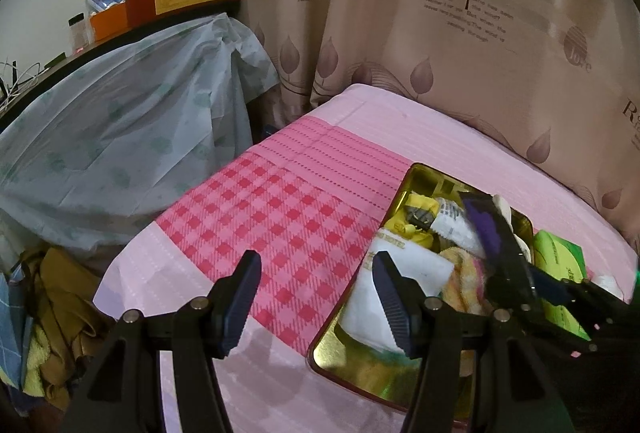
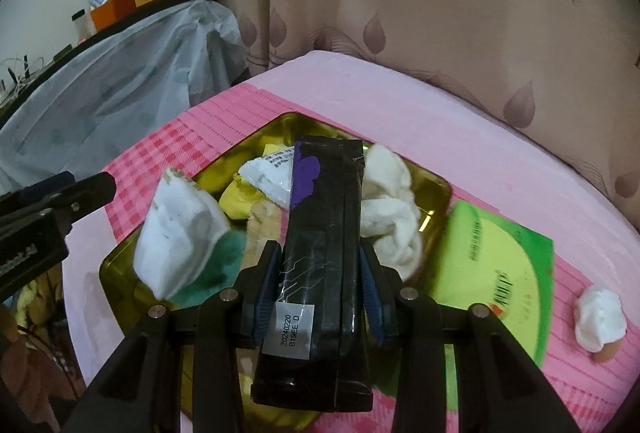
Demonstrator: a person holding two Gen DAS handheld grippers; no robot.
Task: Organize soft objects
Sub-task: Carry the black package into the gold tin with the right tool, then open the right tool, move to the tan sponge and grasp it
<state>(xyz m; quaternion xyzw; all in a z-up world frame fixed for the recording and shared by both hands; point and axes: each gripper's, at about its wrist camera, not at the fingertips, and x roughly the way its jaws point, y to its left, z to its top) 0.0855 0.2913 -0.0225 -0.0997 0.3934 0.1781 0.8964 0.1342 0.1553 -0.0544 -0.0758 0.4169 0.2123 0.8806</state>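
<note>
Left gripper [image 1: 316, 297] low over pink tablecloth [image 1: 280, 201], jaws wide apart, nothing between them. Gold tin tray [image 1: 332, 353] at right, its near corner just past right-hand finger. Tray packed: white cloth [image 1: 368, 297], yellow towel [image 1: 468, 281], yellow item [image 1: 416, 217]. Right gripper [image 1: 508, 253] reaching in over tray, clamped on black-and-purple packet [image 1: 486, 221]. Green packet [image 1: 560, 261] beside tray.

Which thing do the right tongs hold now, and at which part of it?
The right tongs grip a black packet by its two long sides, near the labelled end. The left tongs hold nothing.
</note>
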